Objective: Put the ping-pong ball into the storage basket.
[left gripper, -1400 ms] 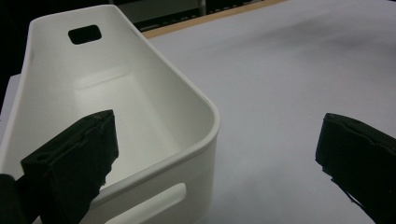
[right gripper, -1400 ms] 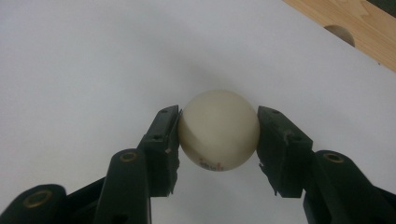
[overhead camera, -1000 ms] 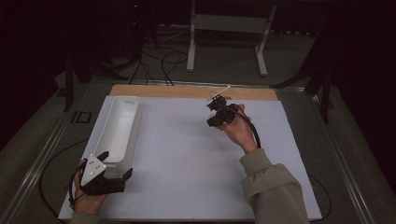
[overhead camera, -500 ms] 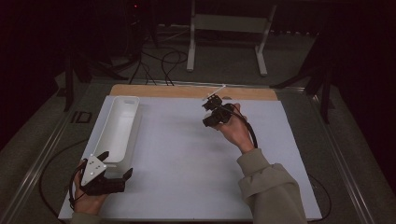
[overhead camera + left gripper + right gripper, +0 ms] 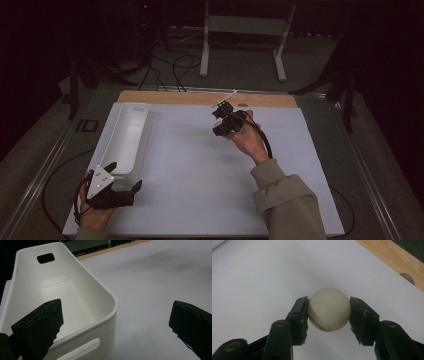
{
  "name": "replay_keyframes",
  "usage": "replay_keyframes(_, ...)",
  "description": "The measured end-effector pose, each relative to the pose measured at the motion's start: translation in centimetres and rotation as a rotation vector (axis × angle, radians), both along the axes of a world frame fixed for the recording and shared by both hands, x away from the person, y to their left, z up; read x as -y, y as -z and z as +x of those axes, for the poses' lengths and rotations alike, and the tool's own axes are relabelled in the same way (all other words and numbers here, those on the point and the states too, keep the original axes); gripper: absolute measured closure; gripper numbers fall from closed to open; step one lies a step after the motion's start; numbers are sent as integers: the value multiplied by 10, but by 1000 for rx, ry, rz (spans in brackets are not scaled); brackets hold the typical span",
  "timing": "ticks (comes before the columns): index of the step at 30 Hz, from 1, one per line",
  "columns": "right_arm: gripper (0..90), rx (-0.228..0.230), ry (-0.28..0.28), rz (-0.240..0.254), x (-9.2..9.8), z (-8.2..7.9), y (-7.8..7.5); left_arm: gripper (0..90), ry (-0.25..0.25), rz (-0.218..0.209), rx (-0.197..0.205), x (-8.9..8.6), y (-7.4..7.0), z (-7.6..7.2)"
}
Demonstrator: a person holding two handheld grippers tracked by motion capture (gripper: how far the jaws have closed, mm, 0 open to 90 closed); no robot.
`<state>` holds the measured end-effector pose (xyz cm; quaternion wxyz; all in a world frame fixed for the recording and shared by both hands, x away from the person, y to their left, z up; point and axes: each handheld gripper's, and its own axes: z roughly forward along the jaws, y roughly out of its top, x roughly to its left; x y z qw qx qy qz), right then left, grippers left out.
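Container: a long white bin [image 5: 126, 137] with handle cut-outs stands at the left of the white table sheet [image 5: 190, 170]; what shows of its inside holds nothing.
Left gripper [image 5: 125, 176]: jaws wide apart, straddling the bin's near end wall, one jaw over its inside, one outside.
Right gripper [image 5: 329, 312]: clamped on the cream ball [image 5: 329, 309], one pad on each side.
Ball position: held above the sheet's far part, near the wooden table edge [image 5: 398, 260], well apart from the bin.
Writing: small red marks low on the ball, too blurred to read.
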<state>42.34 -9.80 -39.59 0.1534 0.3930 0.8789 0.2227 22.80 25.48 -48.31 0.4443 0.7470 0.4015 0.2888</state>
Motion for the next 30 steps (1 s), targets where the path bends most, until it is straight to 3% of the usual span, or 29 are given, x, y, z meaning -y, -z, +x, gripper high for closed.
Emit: replay_keyframes(30,509,15,-47,2,-23,-7,-7,0,1,-2,1,0,0,0)
